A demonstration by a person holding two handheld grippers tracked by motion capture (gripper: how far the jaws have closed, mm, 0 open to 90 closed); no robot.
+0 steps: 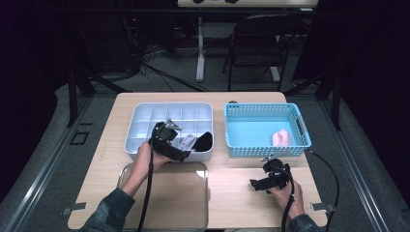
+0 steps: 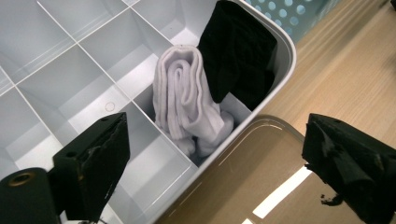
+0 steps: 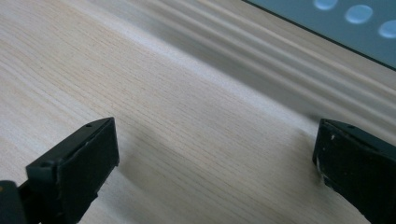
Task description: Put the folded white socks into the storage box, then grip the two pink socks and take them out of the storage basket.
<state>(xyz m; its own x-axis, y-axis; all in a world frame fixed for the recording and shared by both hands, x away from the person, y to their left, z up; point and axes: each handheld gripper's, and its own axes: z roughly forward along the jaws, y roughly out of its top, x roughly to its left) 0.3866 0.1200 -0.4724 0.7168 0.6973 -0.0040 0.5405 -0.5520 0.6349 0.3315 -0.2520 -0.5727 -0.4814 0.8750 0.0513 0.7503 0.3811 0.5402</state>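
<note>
- Nearest the near edge of the table (image 1: 232,205): a clear lid (image 1: 167,195), flat on the wood toward the near left corner, its far edge just beside the near wall of the divided organiser.
- Just past it, a pale divided organiser (image 1: 140,110) (grid of small compartments) on the far left half of the table.
- Rolled white socks (image 2: 187,100) tucked in a near-row compartment, next to the near right corner compartment; wedged upright, touching the divider walls.
- Black socks (image 2: 238,51) in the near right corner compartment itself, right beside the white pair, leaning on the rounded outer wall.
- Left gripper (image 1: 186,145) hanging over the organiser's near wall, jaws spread wide, gripping nothing; white socks in line between them but lower, untouched.
- Right gripper (image 1: 255,183) low over bare wood toward the near right of the table, jaws likewise wide apart, only tabletop between them.
- Blue perforated basket (image 1: 237,110) on the far right half, well apart from the organiser's contents; a pink item (image 1: 282,137) inside against its near right wall (too small to identify).
</note>
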